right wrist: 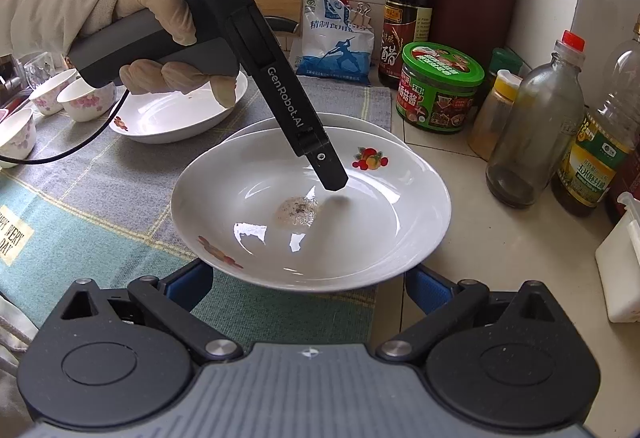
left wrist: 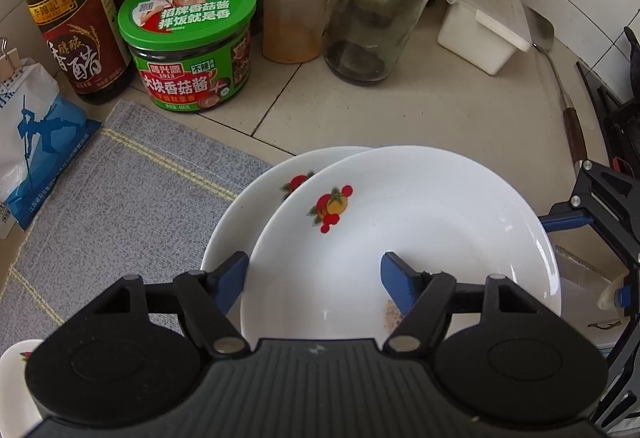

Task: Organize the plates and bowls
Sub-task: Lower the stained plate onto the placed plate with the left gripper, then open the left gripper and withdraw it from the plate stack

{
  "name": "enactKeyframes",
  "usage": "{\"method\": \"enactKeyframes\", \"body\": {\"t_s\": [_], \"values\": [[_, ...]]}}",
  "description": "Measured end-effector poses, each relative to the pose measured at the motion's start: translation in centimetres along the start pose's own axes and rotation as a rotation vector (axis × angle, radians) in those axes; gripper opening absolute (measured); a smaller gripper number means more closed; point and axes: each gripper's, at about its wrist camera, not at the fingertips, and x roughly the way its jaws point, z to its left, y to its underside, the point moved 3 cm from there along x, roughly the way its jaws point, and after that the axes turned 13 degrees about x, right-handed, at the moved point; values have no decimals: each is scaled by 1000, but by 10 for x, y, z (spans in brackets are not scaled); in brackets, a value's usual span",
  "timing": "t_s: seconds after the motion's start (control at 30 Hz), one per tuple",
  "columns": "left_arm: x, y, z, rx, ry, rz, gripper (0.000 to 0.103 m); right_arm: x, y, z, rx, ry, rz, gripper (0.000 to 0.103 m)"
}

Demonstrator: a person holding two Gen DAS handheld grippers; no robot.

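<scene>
A white plate with fruit prints (left wrist: 420, 222) (right wrist: 372, 214) lies stacked a little askew on a second like plate (left wrist: 256, 206) (right wrist: 280, 124), half on the grey cloth. A food smear (right wrist: 297, 212) sits in its middle. My left gripper (left wrist: 314, 278) is open, its fingers astride the top plate's near rim, one finger (right wrist: 324, 166) over the plate's inside. My right gripper (right wrist: 310, 284) is open, its blue fingers wide apart just below the plate's near rim. A third plate (right wrist: 172, 114) and small flowered cups (right wrist: 86, 98) stand further left on the cloth.
Along the tiled wall stand a vinegar bottle (left wrist: 76, 34) (right wrist: 406, 10), a green-lidded jar (left wrist: 188, 42) (right wrist: 438, 86), a spice shaker (left wrist: 296, 6), a glass bottle (left wrist: 376, 2) (right wrist: 532, 126), an oil bottle (right wrist: 600, 142), a white box (left wrist: 484, 26), a salt bag (right wrist: 340, 42) and a spatula (left wrist: 560, 86).
</scene>
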Motion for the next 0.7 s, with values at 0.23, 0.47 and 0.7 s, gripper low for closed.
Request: {"method": "enactKeyframes", "body": {"t_s": [0.23, 0.47, 0.7], "values": [[-5, 0, 0, 0, -19, -13, 73, 1, 0, 1, -5, 8, -3, 103], [-10, 0, -1, -9, -50, -20, 73, -1, 1, 2, -15, 3, -7, 103], [-16, 2, 1, -16, -86, -36, 76, -4, 3, 1, -12, 2, -9, 103]]}}
